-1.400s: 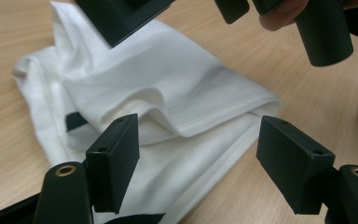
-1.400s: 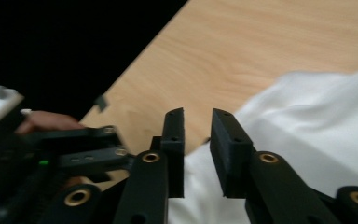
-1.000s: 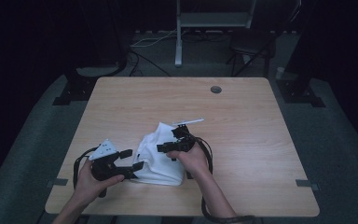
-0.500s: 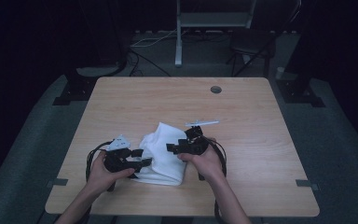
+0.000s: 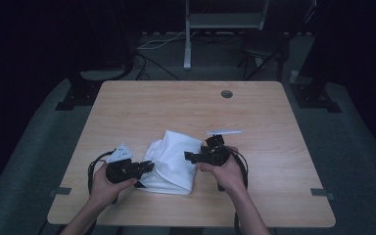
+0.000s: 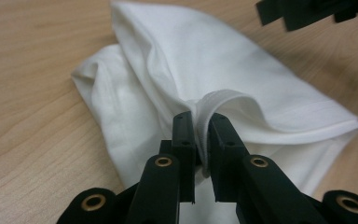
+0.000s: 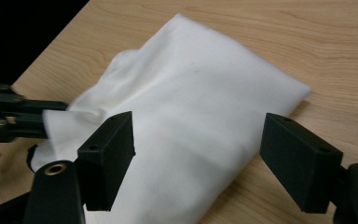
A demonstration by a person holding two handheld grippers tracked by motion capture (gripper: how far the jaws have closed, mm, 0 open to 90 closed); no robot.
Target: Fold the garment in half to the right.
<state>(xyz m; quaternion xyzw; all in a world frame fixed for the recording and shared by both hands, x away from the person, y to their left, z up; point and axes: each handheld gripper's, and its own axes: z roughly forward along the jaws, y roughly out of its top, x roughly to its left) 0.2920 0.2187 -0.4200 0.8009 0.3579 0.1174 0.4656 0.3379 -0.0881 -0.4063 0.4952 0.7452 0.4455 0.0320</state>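
- Jaws of our left gripper [image 6: 198,140] have just been closing and now pinch the white cloth's [image 5: 172,159] hemmed edge, anchoring it.
- Our right gripper [image 7: 193,156] has been opening, jaws wide, nothing gripped.
- We see the cloth bunched mid-table [image 5: 186,103].

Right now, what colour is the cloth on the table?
Plain white, with no pattern; the cloth shows best in the right gripper view.

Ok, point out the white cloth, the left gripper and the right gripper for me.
white cloth [image 5: 174,156], high view, middle of the folded top layer.
left gripper [image 6: 201,140], left gripper view, between its fingertips.
right gripper [image 7: 198,156], right gripper view, between its fingertips.
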